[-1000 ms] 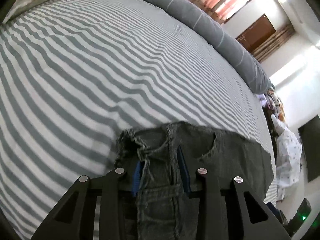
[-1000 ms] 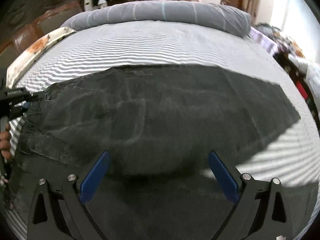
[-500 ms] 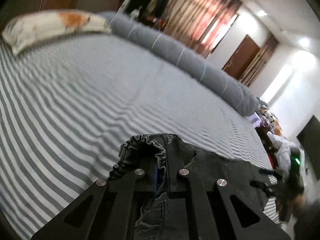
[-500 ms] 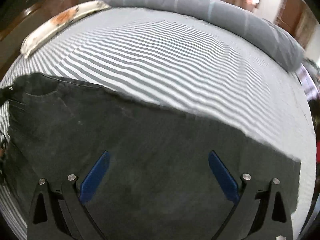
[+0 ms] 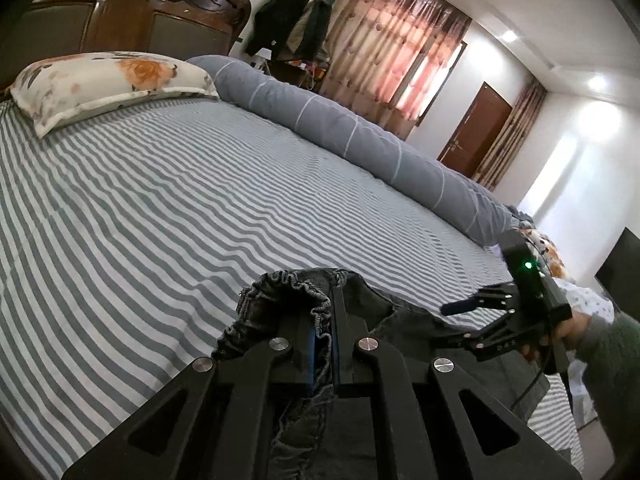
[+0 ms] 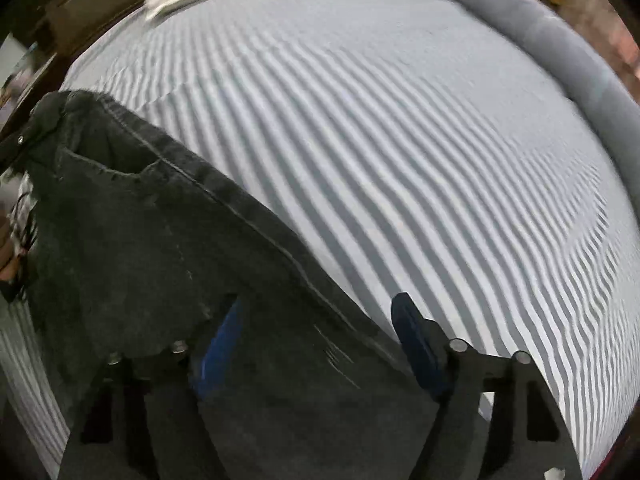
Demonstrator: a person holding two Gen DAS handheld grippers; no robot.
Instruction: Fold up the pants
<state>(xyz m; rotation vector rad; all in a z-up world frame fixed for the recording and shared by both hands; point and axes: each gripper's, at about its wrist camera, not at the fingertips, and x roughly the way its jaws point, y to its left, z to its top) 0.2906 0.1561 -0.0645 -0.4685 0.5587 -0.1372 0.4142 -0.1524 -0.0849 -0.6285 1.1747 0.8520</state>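
Left wrist view: left gripper (image 5: pixel 323 354) is clamped on the gathered waistband of the dark denim pants (image 5: pixel 288 292), lifted off the striped bedsheet (image 5: pixel 160 208) ahead. To its right, the right gripper (image 6: pixel 320 334) stands apart, its fingers straddling the pants' seamed edge, nothing pinched. Beyond lie a grey bolster (image 5: pixel 360 136) and floral pillow (image 5: pixel 104 80). Judgement: the fold is at the grasping stage; next, the right gripper must secure that edge before both carry it over.

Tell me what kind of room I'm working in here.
Almost certainly a home bedroom. The pants lie on a bed with a striped sheet, with a floral pillow against a carved wooden headboard, and a rolled grey duvet along the far side.
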